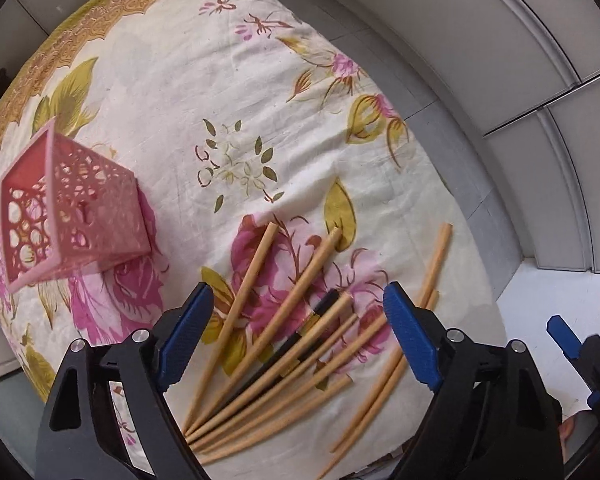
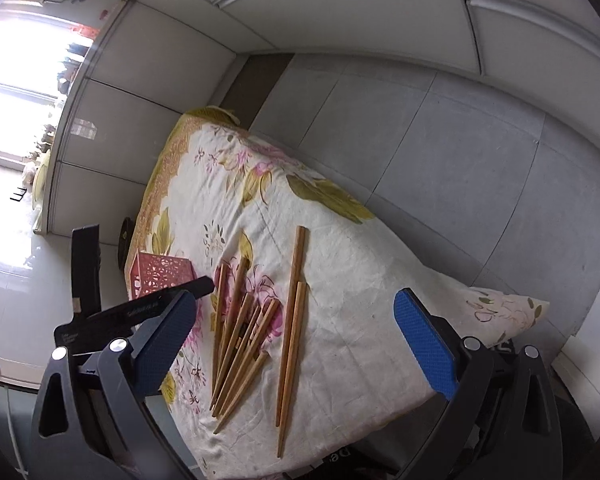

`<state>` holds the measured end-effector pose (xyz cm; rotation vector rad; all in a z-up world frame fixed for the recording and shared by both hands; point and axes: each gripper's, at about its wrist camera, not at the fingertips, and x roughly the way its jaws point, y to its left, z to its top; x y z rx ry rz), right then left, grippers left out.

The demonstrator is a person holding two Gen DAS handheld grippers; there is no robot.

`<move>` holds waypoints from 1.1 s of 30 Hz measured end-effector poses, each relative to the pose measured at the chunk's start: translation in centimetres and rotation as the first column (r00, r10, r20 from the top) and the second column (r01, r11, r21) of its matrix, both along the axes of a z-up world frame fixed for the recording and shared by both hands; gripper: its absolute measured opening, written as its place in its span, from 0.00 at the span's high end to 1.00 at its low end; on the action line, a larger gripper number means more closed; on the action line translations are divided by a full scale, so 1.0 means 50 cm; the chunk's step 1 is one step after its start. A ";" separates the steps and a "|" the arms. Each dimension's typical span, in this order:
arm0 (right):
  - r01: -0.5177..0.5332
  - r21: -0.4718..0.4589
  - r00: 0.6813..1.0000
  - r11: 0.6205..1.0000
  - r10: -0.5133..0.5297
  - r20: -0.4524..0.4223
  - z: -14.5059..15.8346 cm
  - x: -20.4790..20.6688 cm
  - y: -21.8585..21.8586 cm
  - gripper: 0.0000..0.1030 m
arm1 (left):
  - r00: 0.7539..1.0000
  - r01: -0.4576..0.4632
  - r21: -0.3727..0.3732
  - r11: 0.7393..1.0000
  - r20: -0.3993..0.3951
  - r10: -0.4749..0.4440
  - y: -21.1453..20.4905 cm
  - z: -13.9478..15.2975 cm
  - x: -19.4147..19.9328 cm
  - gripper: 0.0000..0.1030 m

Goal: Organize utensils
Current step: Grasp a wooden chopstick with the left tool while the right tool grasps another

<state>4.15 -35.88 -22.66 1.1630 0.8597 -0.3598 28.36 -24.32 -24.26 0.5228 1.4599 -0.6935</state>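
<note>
A heap of wooden chopsticks point(image 1: 256, 344) lies fanned out on the floral cloth point(image 1: 172, 100), with a black chopstick point(image 1: 320, 312) among them. Two more wooden chopsticks point(image 1: 432, 276) lie apart to the right. My left gripper point(image 1: 300, 332) hovers open straight above the heap, nothing between its blue pads. A pink perforated holder point(image 1: 72, 204) stands to the left. In the right wrist view, my right gripper point(image 2: 296, 344) is open above the same heap point(image 2: 236, 340) and the separate pair point(image 2: 294, 320), with the holder point(image 2: 160, 274) beyond on the left.
The cloth point(image 2: 360, 280) covers a small table boxed in by grey partition walls point(image 2: 420, 140). White floor point(image 1: 560, 296) shows past the table's right edge. A bright window point(image 2: 16, 80) is at far left. The left gripper's black body point(image 2: 140, 312) crosses the right wrist view.
</note>
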 end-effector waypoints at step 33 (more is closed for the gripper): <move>-0.017 0.009 0.996 1.000 0.017 -0.085 -0.032 0.049 -0.003 0.06 | 0.991 0.095 0.012 0.995 0.096 -0.095 0.022 -0.098 0.042 0.89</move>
